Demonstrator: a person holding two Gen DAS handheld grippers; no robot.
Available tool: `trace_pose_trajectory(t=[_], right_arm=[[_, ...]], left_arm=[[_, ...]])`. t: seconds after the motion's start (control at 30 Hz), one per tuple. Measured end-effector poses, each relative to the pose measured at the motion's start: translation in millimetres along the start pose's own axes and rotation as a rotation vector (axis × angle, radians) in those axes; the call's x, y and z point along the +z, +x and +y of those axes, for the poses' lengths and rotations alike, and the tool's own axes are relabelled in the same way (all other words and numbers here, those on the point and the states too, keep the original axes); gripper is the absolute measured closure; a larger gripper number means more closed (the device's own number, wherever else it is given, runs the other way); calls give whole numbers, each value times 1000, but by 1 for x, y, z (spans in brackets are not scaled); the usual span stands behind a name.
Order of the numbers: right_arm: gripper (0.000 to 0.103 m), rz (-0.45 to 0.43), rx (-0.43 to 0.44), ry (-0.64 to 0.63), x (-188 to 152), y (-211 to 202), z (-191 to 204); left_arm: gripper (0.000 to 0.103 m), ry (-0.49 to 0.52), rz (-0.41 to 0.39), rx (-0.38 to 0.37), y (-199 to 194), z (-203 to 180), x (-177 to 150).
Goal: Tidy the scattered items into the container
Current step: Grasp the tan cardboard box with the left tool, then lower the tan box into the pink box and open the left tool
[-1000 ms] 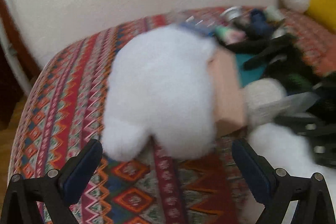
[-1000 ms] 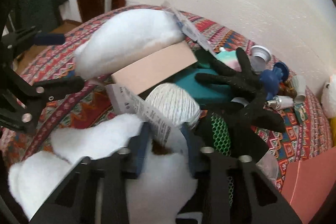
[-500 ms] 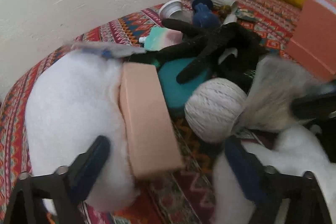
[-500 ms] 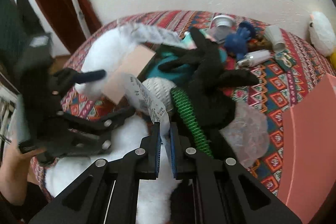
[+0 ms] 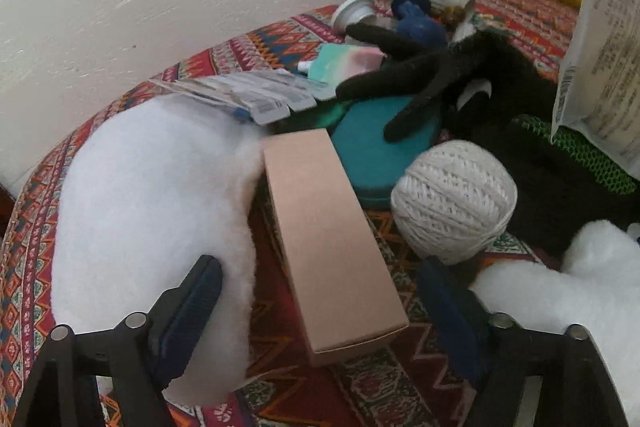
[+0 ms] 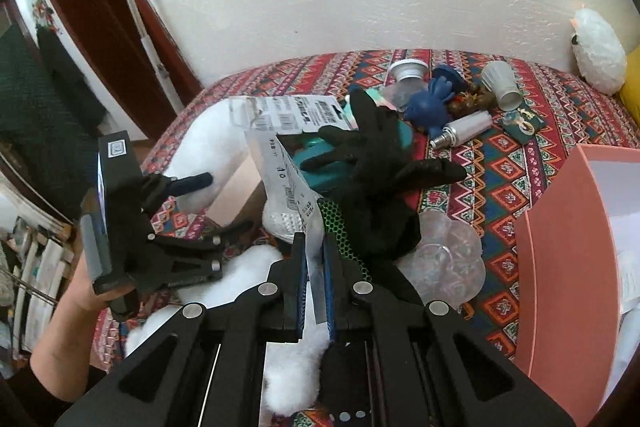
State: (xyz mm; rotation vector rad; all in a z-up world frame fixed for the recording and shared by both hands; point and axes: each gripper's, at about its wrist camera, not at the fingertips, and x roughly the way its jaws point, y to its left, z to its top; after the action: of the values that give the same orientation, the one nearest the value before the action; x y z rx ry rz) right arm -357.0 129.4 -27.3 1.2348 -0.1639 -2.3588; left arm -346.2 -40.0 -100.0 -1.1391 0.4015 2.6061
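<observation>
Two wrist views of a cluttered bed [image 6: 520,131] covered with a red patterned spread. In the left wrist view, we see the left tongs [image 5: 320,291] spread wide, their blue-padded fingers [image 5: 192,307] standing either side of the near end of a tan cardboard box [image 5: 328,247] without touching it. The left finger lies against a large white plush piece [image 5: 152,207]; the right finger stands just beside a second white plush piece [image 5: 560,299]. Beyond the box we note a ball of white twine [image 5: 452,199], a teal pad [image 5: 372,155], a black glove [image 5: 420,71] draped over the pad, a strip of printed packets [image 5: 248,91], and green mesh [image 5: 580,155] at the right.

In the right wrist view, the right tongs [image 6: 315,287] are pressed together on a printed paper packet [image 6: 288,179], which rises from between the pads above the pile. The left tongs [image 6: 208,203] appear here at the left, held by a hand [image 6: 80,299]. The container, a pink box [image 6: 576,267], stands open at the right edge of the bed, well apart from the pile, with papers inside. Between pile and container lies a clear plastic dish [image 6: 448,259]. Near the wall we mark a blue toy [image 6: 432,103], a light bulb [image 6: 464,127], a white cup [image 6: 500,83] and a white plush bird [image 6: 596,51].
</observation>
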Motion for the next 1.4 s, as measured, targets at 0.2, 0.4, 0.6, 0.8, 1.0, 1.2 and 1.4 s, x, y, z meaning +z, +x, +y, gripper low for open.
trace_pose_trajectory(t=[0.2,0.4,0.6,0.8,1.0,1.2,1.4], right_arm=[[96,1,3,6,-2,-5,-3],[96,11,-12,12,-3,0,-3],[96,-71,14,44,-2,-34,2],[96,-231,100,86,-21,-102,27],[96,-396,72,73,-49,-181,48],[96,-613,-38,47,-83,-284,45],[96,-762,-123,159,-118,-363,-16]], left_arm=[[51,-3,-7,16,6,2,-2],[61,3,29,87,39,-17,4],[64,-121,-77,61,-19,-13,1],[64,-182,-251,10,-127,-34,-1],[64,-143,-426,-33,-226,-84,11],[64,-65,-538,-125,-289,-152,39],[64,40,-574,-240,-297,-231,84]])
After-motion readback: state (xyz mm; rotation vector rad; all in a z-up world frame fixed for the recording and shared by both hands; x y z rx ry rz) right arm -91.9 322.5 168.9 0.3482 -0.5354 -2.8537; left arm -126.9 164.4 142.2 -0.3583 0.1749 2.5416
